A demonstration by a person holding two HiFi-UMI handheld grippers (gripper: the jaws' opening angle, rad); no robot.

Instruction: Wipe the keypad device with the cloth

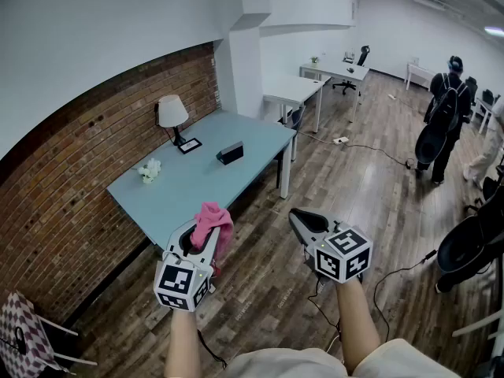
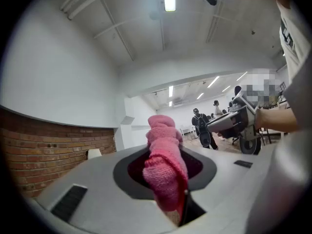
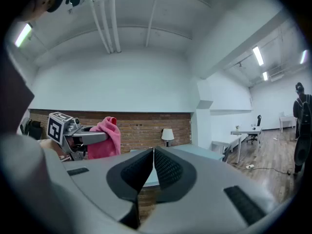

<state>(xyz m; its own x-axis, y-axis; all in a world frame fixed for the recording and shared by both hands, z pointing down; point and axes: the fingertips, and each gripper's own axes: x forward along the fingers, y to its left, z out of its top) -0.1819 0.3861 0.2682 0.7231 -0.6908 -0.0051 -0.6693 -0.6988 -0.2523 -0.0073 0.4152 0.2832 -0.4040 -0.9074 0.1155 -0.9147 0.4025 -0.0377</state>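
Pink cloth (image 1: 214,219): I am pinching it in the left gripper (image 1: 201,241). The jaws are clamping the knit fabric, which is bunching up above them and drooping below. It is hovering just off the near edge of the pale blue table (image 1: 197,181).
Right gripper (image 1: 303,224): I am carrying it empty, its jaws pressing together with nothing between them. It is hanging off the table's near side, over the wood floor (image 1: 346,187).
Keypad device (image 1: 230,153): it is sitting on the table, towards its far right part, well apart from the cloth and from both grippers.
Lamp (image 1: 172,115): it is standing at the table's wall side, near the device.
White flowers (image 1: 148,169): they are lying on the table's left part, close to the wall edge.
Brick wall (image 1: 87,172): it is running along the table's far side.
Person (image 1: 445,105): someone in dark clothes is standing on the floor, well beyond the table's right end.
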